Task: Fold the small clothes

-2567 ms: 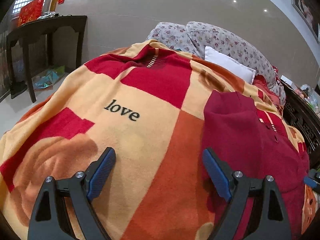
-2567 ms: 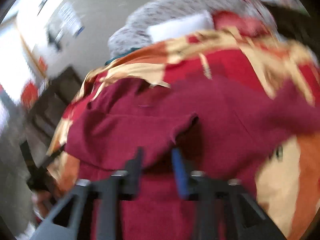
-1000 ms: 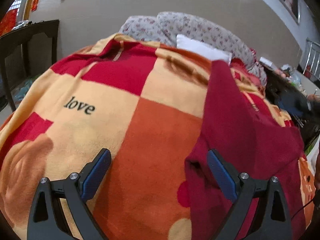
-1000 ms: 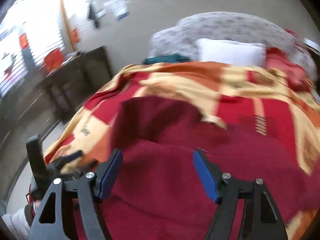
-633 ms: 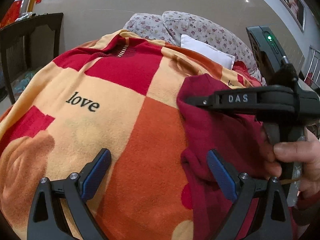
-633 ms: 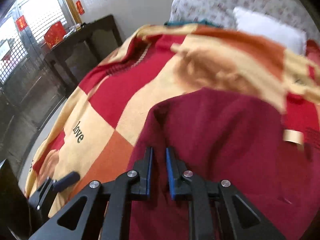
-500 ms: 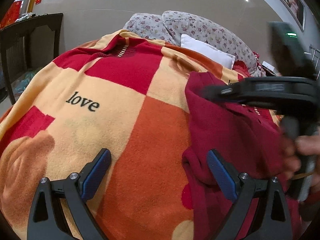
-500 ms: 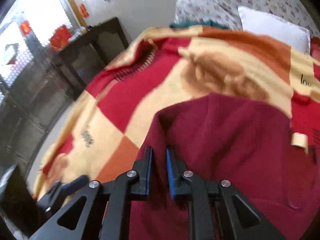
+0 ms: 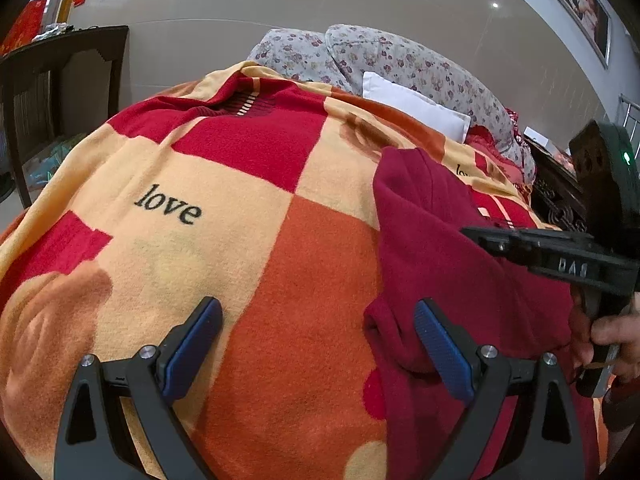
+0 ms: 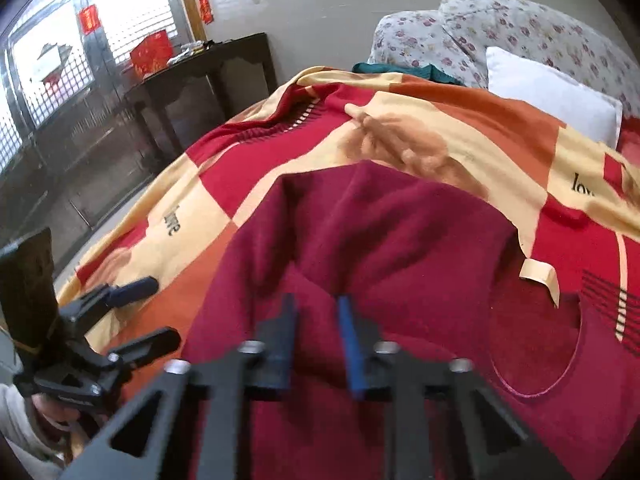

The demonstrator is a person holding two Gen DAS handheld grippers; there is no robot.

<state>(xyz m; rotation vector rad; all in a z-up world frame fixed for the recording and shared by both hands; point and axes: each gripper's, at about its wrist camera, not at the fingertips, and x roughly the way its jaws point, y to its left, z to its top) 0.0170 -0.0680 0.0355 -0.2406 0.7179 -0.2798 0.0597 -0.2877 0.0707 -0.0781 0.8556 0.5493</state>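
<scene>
Here we see a dark red garment (image 9: 452, 248) spread over a checked blanket (image 9: 224, 184) of red, orange and cream, with the word "love" printed left of centre in the left wrist view. The garment fills the right half of that frame and the centre and bottom of the right wrist view, where its round neckline sits at lower right beside a pale label.

Our left gripper (image 9: 316, 348) stands wide apart at the bottom of its own frame; its left pad rests over bare blanket, and its right pad sits just beside a bunched fold at the garment's near edge without pressing it.

Our right gripper (image 10: 316, 320) has just been closing, and its jaws now stand nearly together at bottom centre of its view, clamped on a raised ridge of the garment's cloth. In the left wrist view it enters from the right edge, held by a hand (image 9: 612, 340).

A white pillow (image 9: 416, 106) and a floral cushion (image 9: 404, 60) lie at upper centre, and a dark wooden table (image 9: 68, 64) stands at upper left
</scene>
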